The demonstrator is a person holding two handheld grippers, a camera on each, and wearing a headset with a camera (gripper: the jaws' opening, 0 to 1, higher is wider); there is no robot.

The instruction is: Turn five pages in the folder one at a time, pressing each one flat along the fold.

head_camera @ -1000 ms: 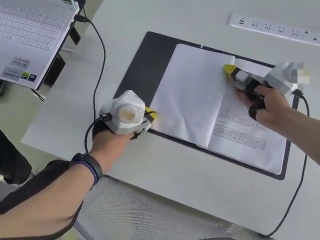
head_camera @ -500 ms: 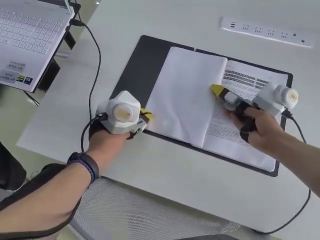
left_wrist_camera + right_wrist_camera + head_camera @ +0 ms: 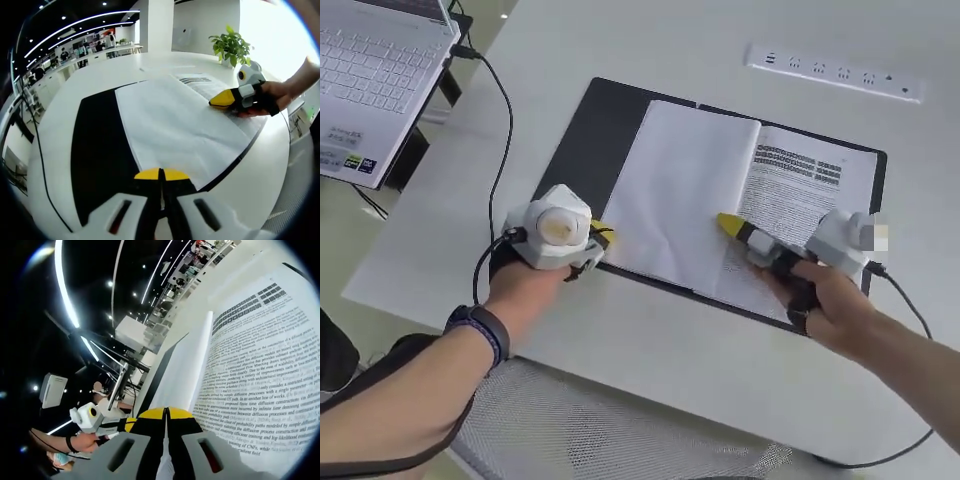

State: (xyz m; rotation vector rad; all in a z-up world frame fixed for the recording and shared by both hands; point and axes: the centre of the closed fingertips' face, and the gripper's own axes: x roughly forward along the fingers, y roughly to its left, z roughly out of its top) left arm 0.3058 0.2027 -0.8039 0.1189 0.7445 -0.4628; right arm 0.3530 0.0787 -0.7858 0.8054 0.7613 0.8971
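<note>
Jaws together, the right gripper [image 3: 731, 225] lies on the thin, floppy printed page [image 3: 810, 182] under its tips, which is probably best pinched at the loose outer edge behind them.

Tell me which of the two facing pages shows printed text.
The right page, with the right gripper at its inner edge. It carries dense print, while the left page is blank white.
</note>
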